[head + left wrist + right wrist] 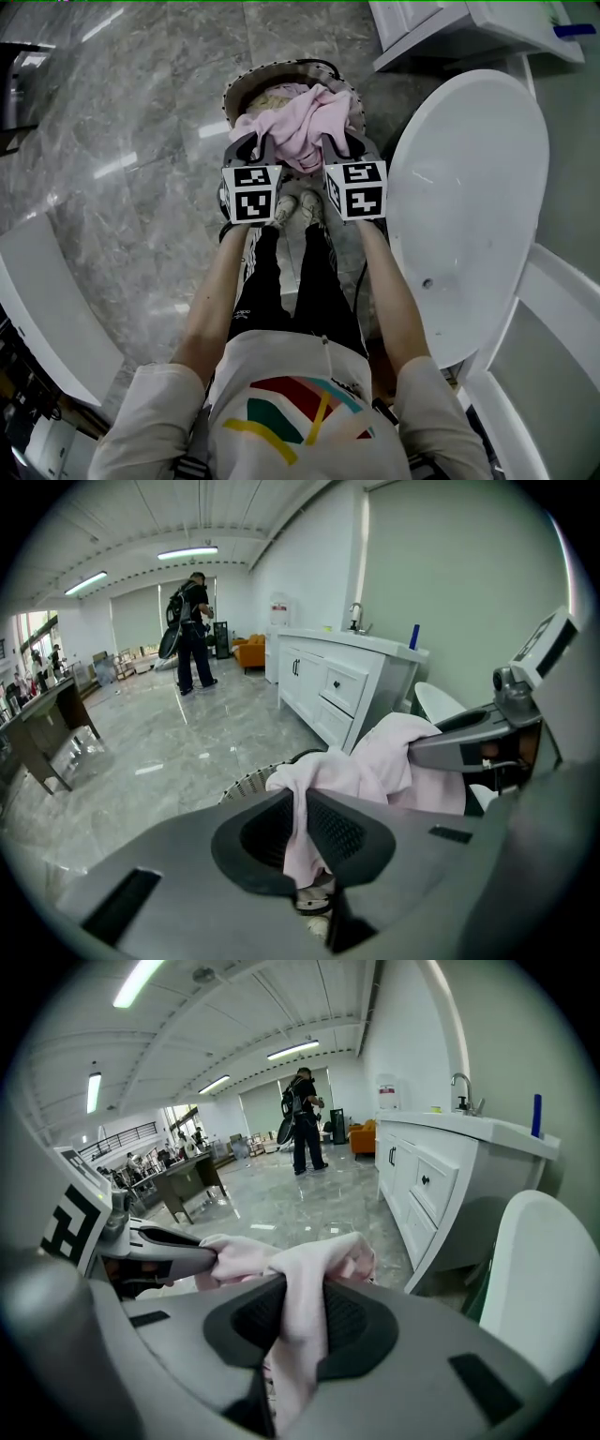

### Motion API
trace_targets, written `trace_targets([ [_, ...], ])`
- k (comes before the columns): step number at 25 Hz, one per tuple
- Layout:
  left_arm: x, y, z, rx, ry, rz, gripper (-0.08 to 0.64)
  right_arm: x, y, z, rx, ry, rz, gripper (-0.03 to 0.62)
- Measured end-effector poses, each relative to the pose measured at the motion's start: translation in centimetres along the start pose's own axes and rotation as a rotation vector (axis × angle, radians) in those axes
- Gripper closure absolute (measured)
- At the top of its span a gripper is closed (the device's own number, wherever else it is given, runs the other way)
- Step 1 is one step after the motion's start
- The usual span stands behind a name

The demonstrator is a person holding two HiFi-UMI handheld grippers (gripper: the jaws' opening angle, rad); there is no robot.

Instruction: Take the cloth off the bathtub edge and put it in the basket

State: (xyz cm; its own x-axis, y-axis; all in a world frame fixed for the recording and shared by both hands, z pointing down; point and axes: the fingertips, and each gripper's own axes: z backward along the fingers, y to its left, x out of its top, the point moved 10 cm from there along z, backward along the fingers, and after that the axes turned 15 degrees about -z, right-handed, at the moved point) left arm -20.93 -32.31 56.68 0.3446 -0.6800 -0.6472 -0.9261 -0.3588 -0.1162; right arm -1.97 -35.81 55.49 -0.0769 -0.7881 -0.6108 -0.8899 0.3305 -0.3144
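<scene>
1. At the far left, grey marble floor (122, 141) is seen, shiny with reflected ceiling lights.
2. Next, the left gripper (300, 829) is held out low in front of the person, angled downward. Its jaws are clenched on a fold of the pink cloth (300, 127), and a strip of fabric is pinched between the pads and hangs down below them.
3. In the middle, the cloth is bunched between the two grippers. It is carried right over the opening of the round basket (249, 84) on the floor and covers most of that opening in the head view. Whether it touches the rim cannot be told. It is well apart from the tub's edge.
4. Just to the right, the right gripper (295, 1321) is held level with the left one. Its jaws are likewise closed tight on another fold of the same cloth, which is draped over and between the pads.
5. Further right, the white bathtub (469, 187) is seen, just beside the person's right arm.
6. At the upper right, a white cabinet (441, 33) is seen beyond the tub.
</scene>
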Motion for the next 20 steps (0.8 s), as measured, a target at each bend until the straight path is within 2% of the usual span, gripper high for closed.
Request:
trace_targets([
  [7,-0.5,0.7,-0.1,0.016,-0.003,0.019,0.508,-0.3,0.4,-0.8,-0.016,-0.001,-0.019,0.503],
  [9,-0.3,1.2,0.0,0.042,-0.021,0.009,0.508,-0.2,0.4,-1.1,-0.053,-0.03,-0.031,0.494],
  [10,-0.1,1.3,0.1,0.056,-0.031,0.004,0.508,-0.2,0.3,-1.3,-0.081,-0.04,-0.039,0.46],
  [11,0.0,1.5,0.2,0.068,-0.039,0.004,0.503,-0.3,0.3,-1.6,-0.104,-0.042,-0.046,0.384],
  [12,0.2,1.6,0.2,0.075,-0.048,0.006,0.495,-0.3,0.3,-1.8,-0.116,-0.042,-0.049,0.343],
  [14,0.5,1.8,0.4,0.074,-0.063,0.011,0.462,-0.4,0.6,-2.0,-0.12,-0.047,-0.043,0.322],
  [20,0.8,1.8,1.0,0.071,-0.087,0.004,0.462,-0.4,1.9,-2.4,-0.125,-0.016,0.002,0.321],
])
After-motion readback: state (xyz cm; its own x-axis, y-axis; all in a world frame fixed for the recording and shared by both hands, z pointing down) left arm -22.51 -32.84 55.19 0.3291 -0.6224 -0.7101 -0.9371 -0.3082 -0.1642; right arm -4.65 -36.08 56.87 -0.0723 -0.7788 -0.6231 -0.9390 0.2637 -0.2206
